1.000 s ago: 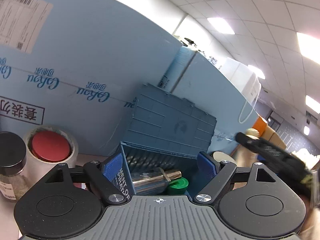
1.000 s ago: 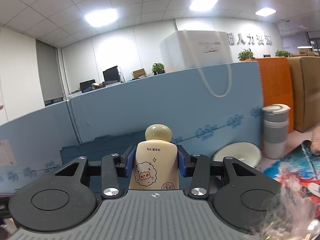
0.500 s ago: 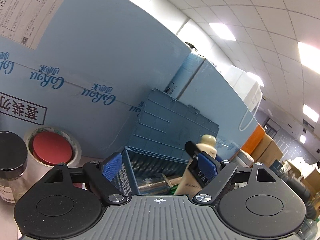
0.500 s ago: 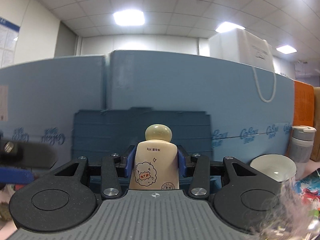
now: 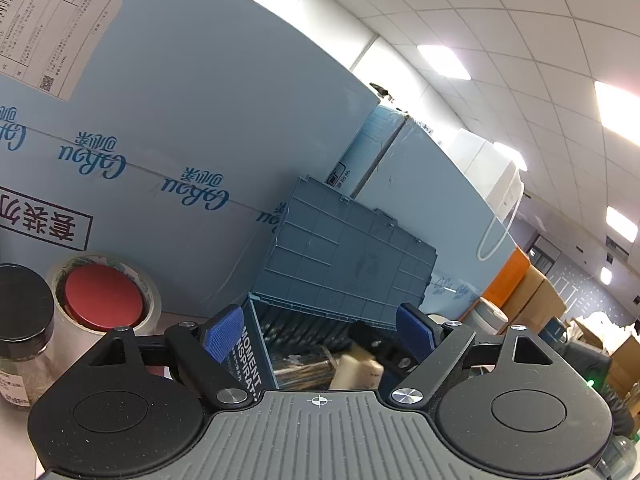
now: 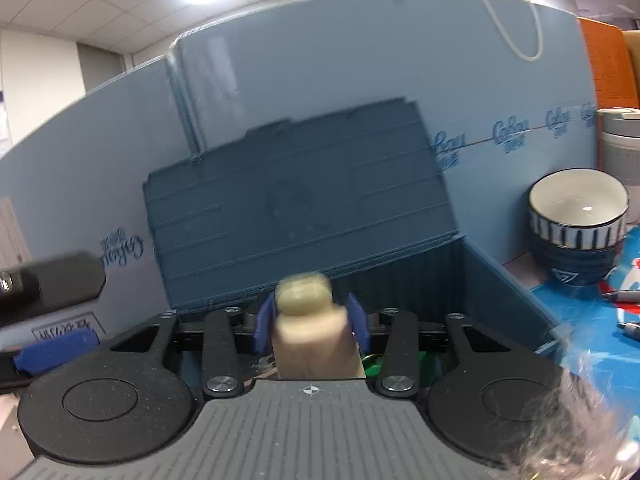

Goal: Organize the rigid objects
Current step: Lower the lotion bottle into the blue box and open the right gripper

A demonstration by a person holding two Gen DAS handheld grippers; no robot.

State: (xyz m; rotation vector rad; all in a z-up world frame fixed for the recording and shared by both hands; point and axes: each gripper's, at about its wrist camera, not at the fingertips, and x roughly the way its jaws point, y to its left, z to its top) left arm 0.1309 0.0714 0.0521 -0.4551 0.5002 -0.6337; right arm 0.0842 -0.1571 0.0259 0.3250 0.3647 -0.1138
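Observation:
My right gripper (image 6: 310, 326) is shut on a cream bottle (image 6: 316, 340) with a rounded cap and holds it inside the open blue storage box (image 6: 304, 216). In the left wrist view the bottle (image 5: 356, 370) lies low in the same blue box (image 5: 348, 264), next to a shiny metal item (image 5: 300, 366), with the right gripper's black finger beside it. My left gripper (image 5: 318, 332) is open and empty, its blue pads either side of the box's front. Green items (image 6: 370, 368) show in the box below the bottle.
A black-lidded jar (image 5: 20, 332) and a tape roll holding a red lid (image 5: 104, 300) stand left of the box. A striped bowl (image 6: 576, 224) and a grey cup (image 6: 620, 140) stand to its right. Tall blue cartons (image 5: 180, 120) form a wall behind.
My right gripper has carried the cream bottle leftward from beside the bowl and lowered it into the blue box. My left gripper has held almost still, open.

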